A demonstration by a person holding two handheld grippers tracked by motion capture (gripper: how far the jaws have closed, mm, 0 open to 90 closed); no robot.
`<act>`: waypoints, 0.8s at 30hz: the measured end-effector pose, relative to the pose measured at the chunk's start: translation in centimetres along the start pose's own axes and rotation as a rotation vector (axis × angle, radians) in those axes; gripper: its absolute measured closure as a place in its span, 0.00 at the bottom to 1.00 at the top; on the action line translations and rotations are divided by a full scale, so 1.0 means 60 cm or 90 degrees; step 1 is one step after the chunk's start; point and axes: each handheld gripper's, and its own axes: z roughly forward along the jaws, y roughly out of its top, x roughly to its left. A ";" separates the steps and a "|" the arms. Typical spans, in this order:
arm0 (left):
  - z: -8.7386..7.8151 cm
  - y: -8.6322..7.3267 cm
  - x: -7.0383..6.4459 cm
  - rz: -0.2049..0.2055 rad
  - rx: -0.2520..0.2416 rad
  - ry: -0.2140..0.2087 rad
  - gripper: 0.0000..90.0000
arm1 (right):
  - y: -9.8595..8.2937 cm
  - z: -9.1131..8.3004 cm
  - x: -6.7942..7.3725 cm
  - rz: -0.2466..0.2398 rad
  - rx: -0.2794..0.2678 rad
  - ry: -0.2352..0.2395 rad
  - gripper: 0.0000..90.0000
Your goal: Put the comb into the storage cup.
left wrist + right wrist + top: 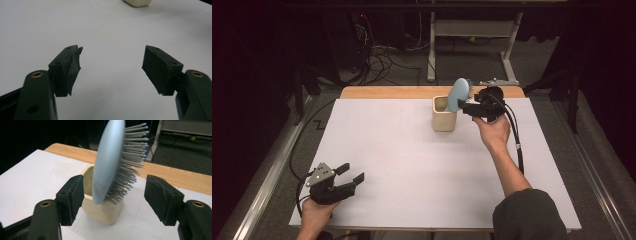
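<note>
A pale blue hairbrush stands handle-down in a cream cup at the back of the white table, its bristles facing right. My right gripper sits just right of the cup, open, its jaws spread either side of the brush head without touching it. My left gripper hovers low over the table's near-left corner, open and empty. The cup's base shows at the top edge of the left gripper view.
The white sheet covers most of the table, with a wooden strip bare along the far edge. Cables trail from both grippers. A white desk frame and loose wires stand on the floor beyond the table.
</note>
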 end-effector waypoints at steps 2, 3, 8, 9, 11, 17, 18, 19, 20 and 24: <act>0.000 0.000 0.000 0.000 -0.001 0.000 0.34 | -0.001 -0.001 0.000 -0.003 0.000 0.000 0.37; 0.000 0.000 0.000 0.000 0.000 0.000 0.34 | -0.001 -0.002 0.000 -0.004 0.000 0.000 0.37; 0.000 0.000 0.000 0.000 0.000 0.000 0.34 | -0.004 -0.005 -0.001 -0.004 0.001 0.001 0.37; 0.000 0.000 0.000 0.000 0.000 0.000 0.34 | -0.004 -0.006 -0.002 -0.006 -0.001 0.002 0.37; 0.000 0.000 0.000 0.000 -0.001 0.001 0.34 | -0.005 -0.008 -0.002 -0.004 0.000 0.001 0.36; 0.000 0.000 0.000 0.000 0.000 0.000 0.34 | -0.008 -0.014 -0.005 -0.004 -0.003 0.003 0.36; 0.000 0.000 0.000 0.000 0.000 0.000 0.34 | -0.008 -0.015 -0.005 -0.005 -0.002 0.004 0.36; 0.000 0.000 0.000 0.000 0.000 0.000 0.34 | -0.009 -0.016 -0.004 -0.005 0.000 0.004 0.36; 0.000 0.000 0.000 0.000 0.000 0.000 0.34 | -0.009 -0.017 -0.004 -0.006 -0.001 0.005 0.36; 0.000 0.000 0.000 -0.001 0.000 0.000 0.34 | -0.012 -0.020 -0.002 -0.010 -0.004 0.008 0.36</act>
